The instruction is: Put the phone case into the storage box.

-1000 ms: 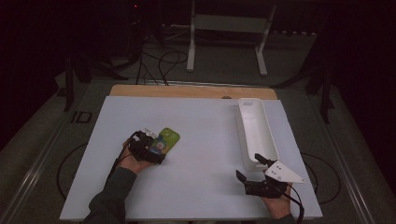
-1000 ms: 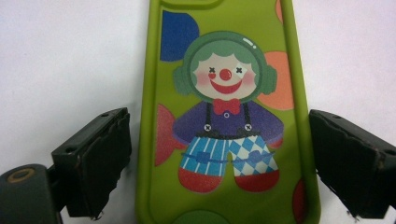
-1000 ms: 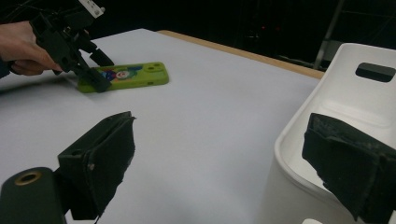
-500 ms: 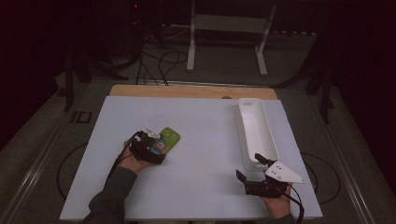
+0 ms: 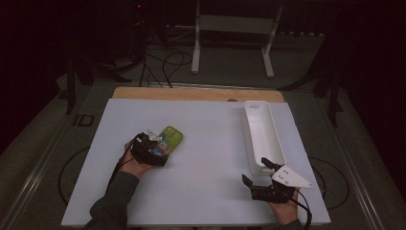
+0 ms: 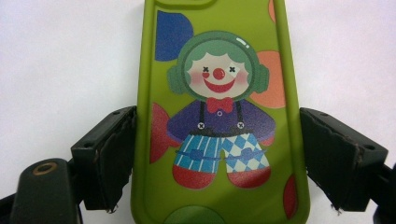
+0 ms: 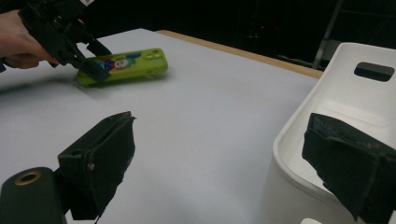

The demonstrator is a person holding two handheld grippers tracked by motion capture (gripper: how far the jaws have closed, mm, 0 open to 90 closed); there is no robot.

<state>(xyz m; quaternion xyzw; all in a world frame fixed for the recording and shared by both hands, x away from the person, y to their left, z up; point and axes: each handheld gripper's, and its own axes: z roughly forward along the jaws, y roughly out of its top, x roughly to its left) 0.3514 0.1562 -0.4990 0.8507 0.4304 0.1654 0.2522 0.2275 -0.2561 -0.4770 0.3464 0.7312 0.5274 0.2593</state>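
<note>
A green phone case (image 5: 171, 137) printed with a cartoon clown lies flat on the white table top (image 5: 210, 158), left of centre. My left gripper (image 5: 157, 145) reaches over its near end; its jaws have just been closing on it. In the left gripper view both pads (image 6: 116, 154) meet the long edges of the case (image 6: 219, 116). Near the front right edge, my right gripper (image 5: 255, 171) rests open and holds nothing. In the right gripper view the case (image 7: 126, 64) lies far left with the left gripper (image 7: 98, 59) on it.
A long white tray (image 5: 262, 129), nothing inside it, runs front to back on the table's right side; its near end (image 7: 327, 93) sits just beside my right gripper's right jaw. A wooden strip (image 5: 196, 93) edges the far side. Dark floor, cables and a stand lie beyond.
The left gripper's jaws have drawn in onto the case's sides. The case and both hands stay about where they were.
</note>
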